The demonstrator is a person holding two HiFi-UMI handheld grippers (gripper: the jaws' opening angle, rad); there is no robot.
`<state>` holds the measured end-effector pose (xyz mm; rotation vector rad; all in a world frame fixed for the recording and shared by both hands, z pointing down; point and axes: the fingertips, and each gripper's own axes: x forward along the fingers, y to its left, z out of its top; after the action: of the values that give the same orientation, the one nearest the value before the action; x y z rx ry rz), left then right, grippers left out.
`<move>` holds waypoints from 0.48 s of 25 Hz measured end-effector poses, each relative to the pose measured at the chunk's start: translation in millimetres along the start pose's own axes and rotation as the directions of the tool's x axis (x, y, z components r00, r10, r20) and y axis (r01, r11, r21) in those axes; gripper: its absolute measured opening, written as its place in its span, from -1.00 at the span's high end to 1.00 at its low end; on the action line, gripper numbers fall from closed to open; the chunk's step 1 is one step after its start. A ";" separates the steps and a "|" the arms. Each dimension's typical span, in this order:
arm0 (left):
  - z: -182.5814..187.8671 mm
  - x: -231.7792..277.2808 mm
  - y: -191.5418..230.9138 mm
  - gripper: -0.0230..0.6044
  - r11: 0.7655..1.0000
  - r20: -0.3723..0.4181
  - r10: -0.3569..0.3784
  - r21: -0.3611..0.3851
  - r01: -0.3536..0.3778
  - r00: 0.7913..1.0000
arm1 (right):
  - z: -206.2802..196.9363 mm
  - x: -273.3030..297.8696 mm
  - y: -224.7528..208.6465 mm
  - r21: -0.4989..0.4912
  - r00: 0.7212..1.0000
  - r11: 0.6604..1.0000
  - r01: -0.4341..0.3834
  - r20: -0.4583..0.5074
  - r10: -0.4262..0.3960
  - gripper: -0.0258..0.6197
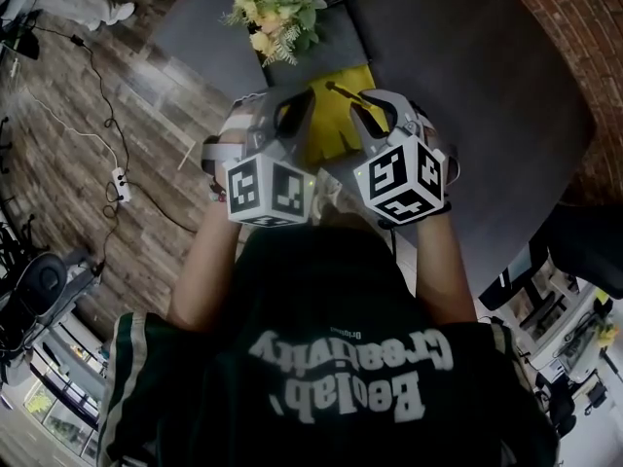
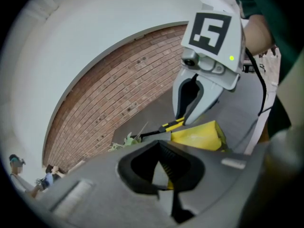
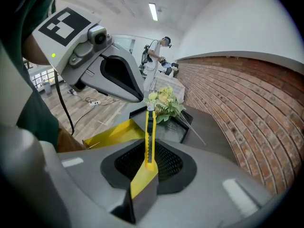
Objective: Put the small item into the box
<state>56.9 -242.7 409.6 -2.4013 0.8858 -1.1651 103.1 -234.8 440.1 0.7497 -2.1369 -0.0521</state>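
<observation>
A yellow box (image 1: 336, 129) lies on the dark grey table (image 1: 467, 76), right under both grippers. My right gripper (image 1: 375, 100) is shut on a yellow and black utility knife (image 3: 150, 132). The knife's tip points forward over the box (image 3: 114, 132), toward the flowers. In the left gripper view, the knife (image 2: 166, 126) sticks out from the right gripper (image 2: 183, 120) above the box (image 2: 199, 137). My left gripper (image 1: 284, 105) hovers close beside the right one, over the box's left side. Its jaws stand closed together (image 3: 137, 95), and I see nothing gripped between them.
A bunch of pale yellow flowers (image 1: 277, 13) lies on a black tray (image 3: 176, 127) just beyond the box. A brick wall (image 1: 584, 27) borders the table on the right. Left of the table, a power strip (image 1: 121, 185) and cables lie on the wooden floor. A person (image 3: 159, 51) stands far off.
</observation>
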 end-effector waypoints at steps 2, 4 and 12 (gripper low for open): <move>-8.0 4.7 -1.3 0.92 1.000 -0.006 -0.012 -0.003 0.012 1.000 | -4.4 7.3 1.1 0.006 1.000 1.000 -0.005 -0.017 0.005 0.71; -15.7 9.3 -2.0 0.92 1.000 -0.011 -0.022 -0.010 0.022 1.000 | -8.2 14.3 2.9 0.012 0.999 1.000 -0.014 -0.035 0.014 0.71; -39.0 23.6 -6.9 0.92 0.998 -0.012 -0.062 -0.029 0.062 0.998 | -16.9 43.2 13.8 0.034 0.995 0.998 -0.046 -0.087 0.049 0.71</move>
<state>39.9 -253.9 451.0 -2.4632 0.8432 -1.1989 88.9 -242.7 485.6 0.7066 -2.0751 0.0397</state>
